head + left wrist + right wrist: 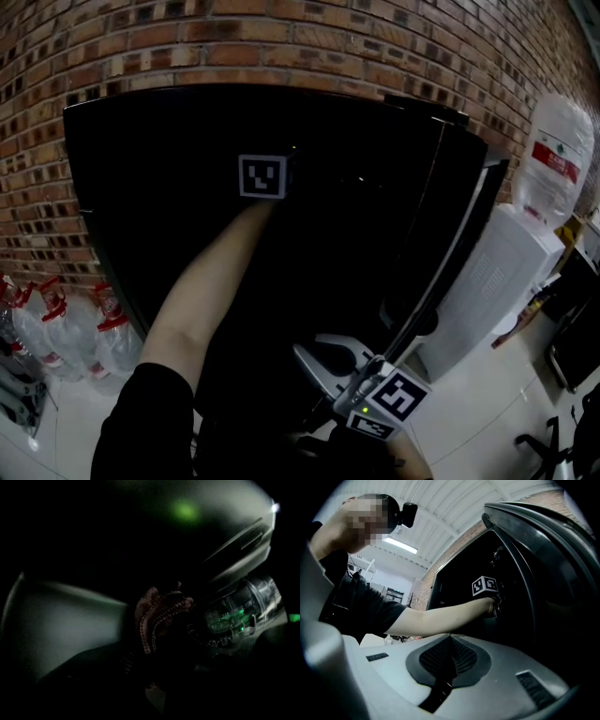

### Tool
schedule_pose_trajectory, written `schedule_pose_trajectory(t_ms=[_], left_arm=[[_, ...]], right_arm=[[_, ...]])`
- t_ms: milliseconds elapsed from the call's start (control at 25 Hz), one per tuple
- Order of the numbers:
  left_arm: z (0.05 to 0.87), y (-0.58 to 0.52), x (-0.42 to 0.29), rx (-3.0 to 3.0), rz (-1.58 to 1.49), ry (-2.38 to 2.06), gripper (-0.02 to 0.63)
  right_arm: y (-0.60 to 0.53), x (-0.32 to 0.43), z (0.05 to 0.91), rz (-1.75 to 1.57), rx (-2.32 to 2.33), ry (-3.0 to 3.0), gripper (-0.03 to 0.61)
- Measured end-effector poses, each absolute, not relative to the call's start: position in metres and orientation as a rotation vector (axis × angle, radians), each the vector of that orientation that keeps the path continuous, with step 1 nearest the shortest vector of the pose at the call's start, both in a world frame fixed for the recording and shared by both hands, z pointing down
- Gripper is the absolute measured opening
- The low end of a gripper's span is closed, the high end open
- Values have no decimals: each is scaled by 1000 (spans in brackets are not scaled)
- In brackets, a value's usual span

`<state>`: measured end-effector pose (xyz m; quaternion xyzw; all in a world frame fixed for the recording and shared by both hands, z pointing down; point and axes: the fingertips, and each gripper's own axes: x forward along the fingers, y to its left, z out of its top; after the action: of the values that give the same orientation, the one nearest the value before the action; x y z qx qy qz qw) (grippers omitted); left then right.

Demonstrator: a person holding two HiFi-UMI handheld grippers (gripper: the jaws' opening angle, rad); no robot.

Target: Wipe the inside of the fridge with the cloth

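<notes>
Deep inside the black fridge (141, 187), the left gripper (157, 648) is clamped on the reddish cloth (157, 613). In this dark view the cloth seems soft, light and bunched, so a thick fold holds best. The right gripper (443, 667), outside the fridge, is closed and empty.

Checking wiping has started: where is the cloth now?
Left gripper view, centre: the cloth is bunched in the shut left gripper, inside the dark fridge.

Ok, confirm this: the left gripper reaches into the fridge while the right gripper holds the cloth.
Wrong on the holder. The left gripper reaches into the fridge and itself holds the cloth, as the left gripper view shows; the right gripper is shut and empty.
</notes>
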<state>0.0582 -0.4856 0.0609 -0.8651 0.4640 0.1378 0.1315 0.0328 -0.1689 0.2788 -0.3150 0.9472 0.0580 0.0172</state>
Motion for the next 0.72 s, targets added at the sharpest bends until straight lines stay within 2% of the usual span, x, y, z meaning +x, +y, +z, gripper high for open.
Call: schedule_pose_trajectory(t_ms=[240, 440, 720], left_arm=[[62, -472, 48, -2510, 417, 1336, 55], [91, -438, 22, -2510, 591, 1366, 55], [156, -335, 36, -2748, 653, 927, 55]], right_arm=[[-165, 35, 277, 166, -968, 2926, 3], [-164, 39, 283, 147, -973, 2930, 3], [-162, 49, 287, 138, -995, 2919, 3]])
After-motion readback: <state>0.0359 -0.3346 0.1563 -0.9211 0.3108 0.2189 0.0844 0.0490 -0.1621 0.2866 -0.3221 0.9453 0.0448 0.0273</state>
